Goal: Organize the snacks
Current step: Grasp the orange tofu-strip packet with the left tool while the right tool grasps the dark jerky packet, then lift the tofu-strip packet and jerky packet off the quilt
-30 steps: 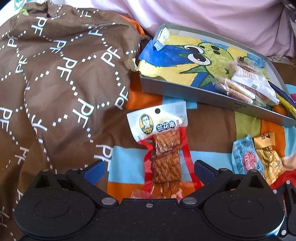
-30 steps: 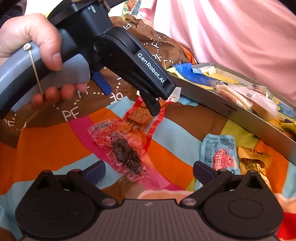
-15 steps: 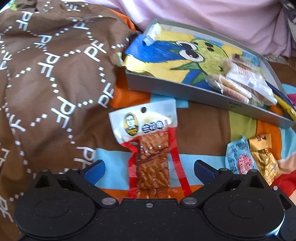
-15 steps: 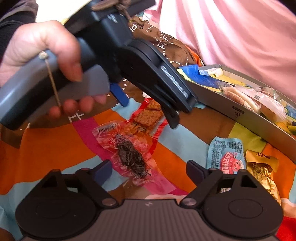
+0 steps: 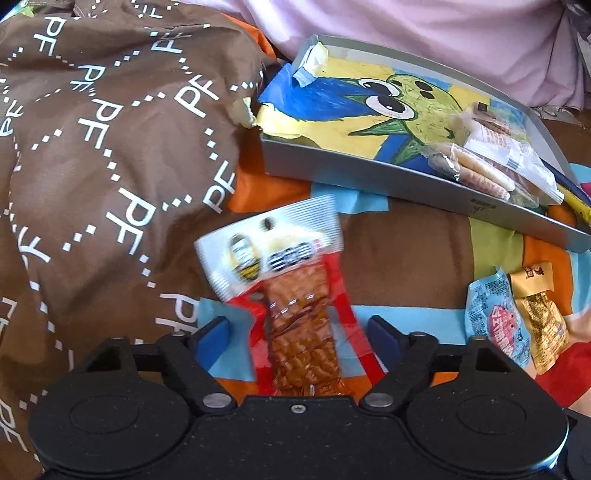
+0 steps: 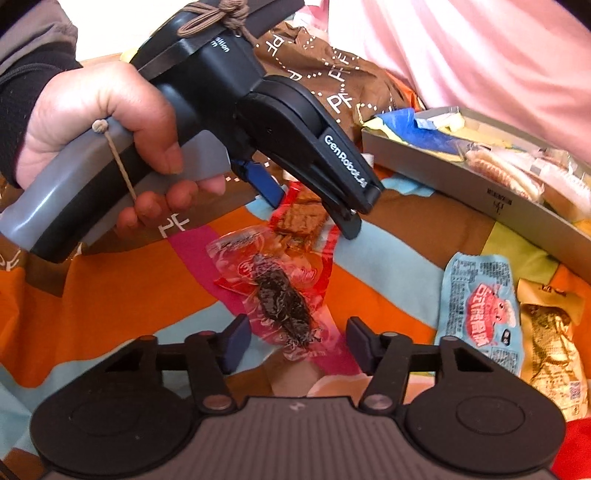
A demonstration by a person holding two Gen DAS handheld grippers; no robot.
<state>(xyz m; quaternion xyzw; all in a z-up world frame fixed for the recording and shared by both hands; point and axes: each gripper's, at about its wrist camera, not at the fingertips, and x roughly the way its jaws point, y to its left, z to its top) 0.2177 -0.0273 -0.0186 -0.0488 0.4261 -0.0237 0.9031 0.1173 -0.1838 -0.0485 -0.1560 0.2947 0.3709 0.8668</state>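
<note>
Closer now, both claws gape over snacks on the striped blanket [image 6: 110, 295].

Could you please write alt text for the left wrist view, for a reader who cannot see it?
The open left gripper straddles a red snack packet lying on colourful patchwork fabric. Beyond it sits a grey tray holding wrapped biscuits; brown patterned cloth lies left.

quilt [image 6: 110, 295]: orange, blue, brown, pink blocks
cloth [image 5: 92, 147]: brown, white dotted diamonds
tray [image 5: 369, 177]: grey
far fabric [image 5: 406, 29]: pink
</note>
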